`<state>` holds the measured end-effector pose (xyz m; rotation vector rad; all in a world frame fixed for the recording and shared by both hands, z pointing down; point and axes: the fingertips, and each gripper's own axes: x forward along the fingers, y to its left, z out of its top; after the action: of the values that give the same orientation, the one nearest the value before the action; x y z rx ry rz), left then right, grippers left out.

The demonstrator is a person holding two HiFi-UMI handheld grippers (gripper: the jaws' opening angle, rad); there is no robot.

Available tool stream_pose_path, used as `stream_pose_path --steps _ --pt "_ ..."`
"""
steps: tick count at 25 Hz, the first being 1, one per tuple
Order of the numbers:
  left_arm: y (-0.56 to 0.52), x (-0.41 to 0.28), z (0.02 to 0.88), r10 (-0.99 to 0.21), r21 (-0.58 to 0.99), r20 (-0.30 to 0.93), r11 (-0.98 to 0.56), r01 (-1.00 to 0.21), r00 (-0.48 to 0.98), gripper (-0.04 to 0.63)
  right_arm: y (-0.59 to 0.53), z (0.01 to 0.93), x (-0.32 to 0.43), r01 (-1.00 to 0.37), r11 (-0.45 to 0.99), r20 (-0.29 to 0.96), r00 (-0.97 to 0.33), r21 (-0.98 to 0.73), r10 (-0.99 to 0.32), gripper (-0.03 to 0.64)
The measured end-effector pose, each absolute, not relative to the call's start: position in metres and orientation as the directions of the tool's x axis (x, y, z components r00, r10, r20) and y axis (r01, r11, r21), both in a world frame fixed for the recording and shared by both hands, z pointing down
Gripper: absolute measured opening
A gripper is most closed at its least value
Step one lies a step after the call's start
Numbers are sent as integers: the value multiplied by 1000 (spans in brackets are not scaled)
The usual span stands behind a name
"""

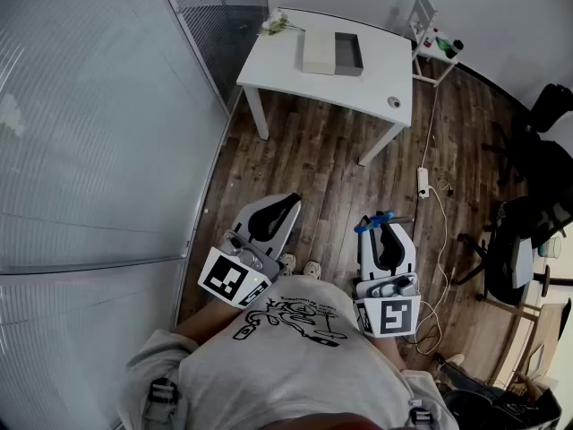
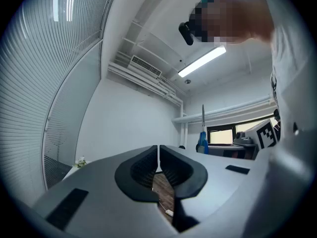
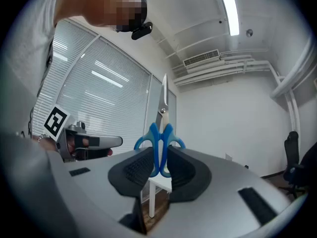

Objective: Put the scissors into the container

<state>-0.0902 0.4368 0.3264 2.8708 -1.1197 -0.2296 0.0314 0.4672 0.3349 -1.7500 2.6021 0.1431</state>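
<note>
Blue-handled scissors (image 3: pixel 160 135) stand upright with the blades pointing up, and my right gripper (image 3: pixel 160 158) is shut on their handles. In the head view the scissors (image 1: pixel 373 224) show as a blue spot at the right gripper (image 1: pixel 387 228), close in front of the person's body. My left gripper (image 1: pixel 288 204) is beside it, with its jaws together and nothing between them (image 2: pixel 158 155). The container, an open grey box (image 1: pixel 349 54), lies on the white table (image 1: pixel 380 70) across the room, far from both grippers.
A white box (image 1: pixel 316 50) sits against the grey one. A glass partition with blinds (image 1: pixel 98 115) runs along the left. A power strip and cable (image 1: pixel 423 183) lie on the wooden floor, with office chairs (image 1: pixel 524 240) at the right and a small white shelf (image 1: pixel 434 38) beyond the table.
</note>
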Motion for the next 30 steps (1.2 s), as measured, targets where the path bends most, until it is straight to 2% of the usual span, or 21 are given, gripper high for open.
stream_pose_path --steps 14,30 --pt "421 -128 332 -651 119 -118 -759 -640 750 29 450 336 -3 -937 333 -57 -340 101 -939 92" --pt "364 -104 336 -634 119 -112 -773 -623 766 29 394 341 13 -937 337 -52 -342 88 -938 91"
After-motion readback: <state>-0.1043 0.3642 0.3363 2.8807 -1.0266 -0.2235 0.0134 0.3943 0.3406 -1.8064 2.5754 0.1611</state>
